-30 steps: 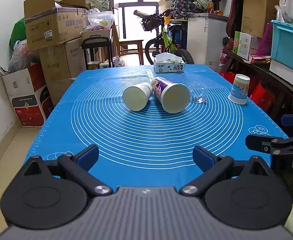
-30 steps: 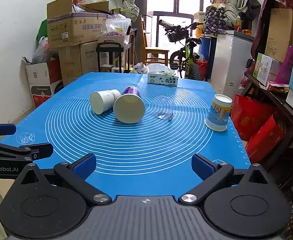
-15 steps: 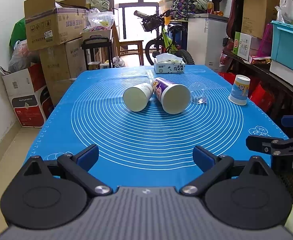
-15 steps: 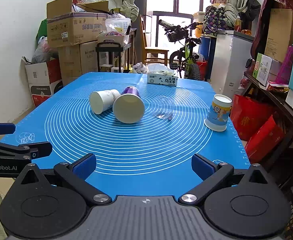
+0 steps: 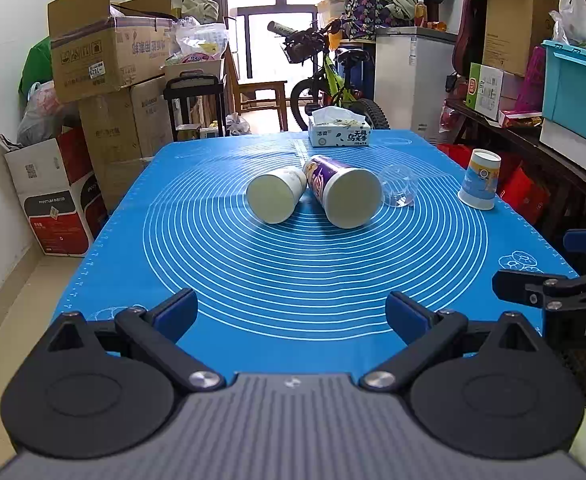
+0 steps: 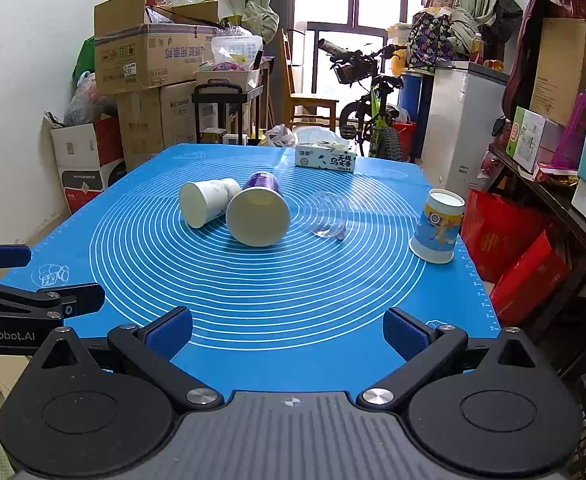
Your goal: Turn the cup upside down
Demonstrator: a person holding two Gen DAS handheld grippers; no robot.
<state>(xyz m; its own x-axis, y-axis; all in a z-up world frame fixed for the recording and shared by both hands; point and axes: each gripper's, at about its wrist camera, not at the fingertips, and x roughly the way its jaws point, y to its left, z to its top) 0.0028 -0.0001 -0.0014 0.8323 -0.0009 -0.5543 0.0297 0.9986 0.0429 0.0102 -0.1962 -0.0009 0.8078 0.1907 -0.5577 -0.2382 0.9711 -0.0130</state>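
Note:
Several cups are on the blue mat (image 5: 293, 280). A white paper cup (image 5: 275, 198) (image 6: 207, 202) lies on its side. A purple cup (image 5: 343, 192) (image 6: 257, 212) lies on its side beside it, touching it. A clear plastic cup (image 5: 399, 188) (image 6: 328, 216) lies to their right. A blue-and-white paper cup (image 5: 479, 180) (image 6: 437, 226) stands upside down near the right edge. My left gripper (image 5: 291, 314) is open and empty over the near edge. My right gripper (image 6: 287, 330) is open and empty over the near edge, well short of the cups.
A tissue box (image 5: 339, 132) (image 6: 325, 156) sits at the far end of the mat. Cardboard boxes (image 5: 105, 60) stand at the left, a bicycle (image 5: 333, 80) behind the table, a shelf with bins (image 5: 573, 80) at the right.

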